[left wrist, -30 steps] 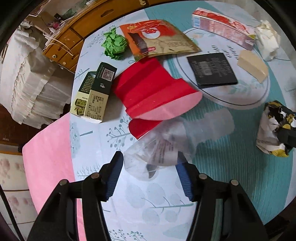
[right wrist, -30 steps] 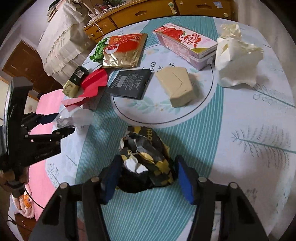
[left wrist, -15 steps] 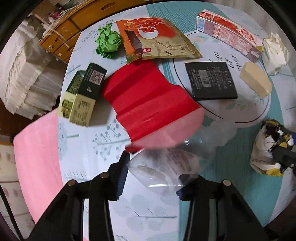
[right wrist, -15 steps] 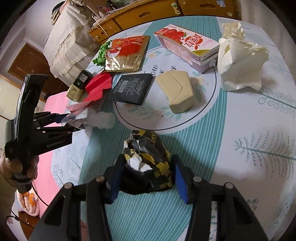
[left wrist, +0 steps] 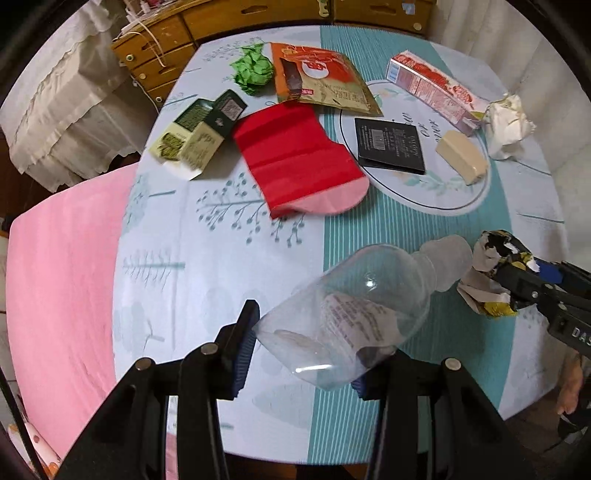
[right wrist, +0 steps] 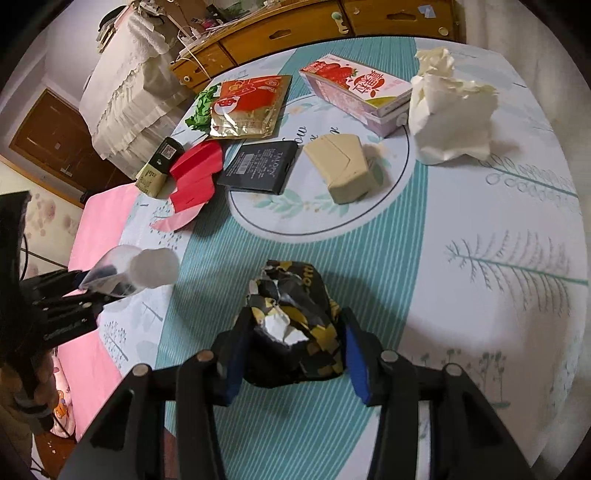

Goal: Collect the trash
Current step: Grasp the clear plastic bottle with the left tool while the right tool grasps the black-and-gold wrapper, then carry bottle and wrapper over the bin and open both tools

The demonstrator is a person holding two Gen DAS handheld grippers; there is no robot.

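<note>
A clear plastic bottle (left wrist: 354, 314) with a white cap hangs tilted above the table, and my left gripper (left wrist: 306, 354) is shut on its body. The right wrist view shows the same bottle (right wrist: 147, 269) at the left, in the left gripper (right wrist: 92, 291). A crumpled black-and-gold wrapper (right wrist: 291, 306) sits between the blue pads of my right gripper (right wrist: 293, 354). The jaws are closing and both pads press its sides. At the right edge of the left wrist view, the wrapper (left wrist: 491, 273) shows in the right gripper (left wrist: 532, 280).
On the round table (left wrist: 221, 258) lie a red folded paper (left wrist: 299, 155), green crumpled paper (left wrist: 253, 68), an orange pouch (left wrist: 321, 81), green boxes (left wrist: 199, 133), a black card (left wrist: 389, 146), a beige block (left wrist: 461, 157), a pink carton (left wrist: 432, 86) and white crumpled paper (left wrist: 508, 123). Wooden drawers (left wrist: 258, 18) stand behind.
My left gripper closed on the bottle, lifted it off the table and carried it right, away from the red paper. My right gripper's jaws narrowed around the wrapper.
</note>
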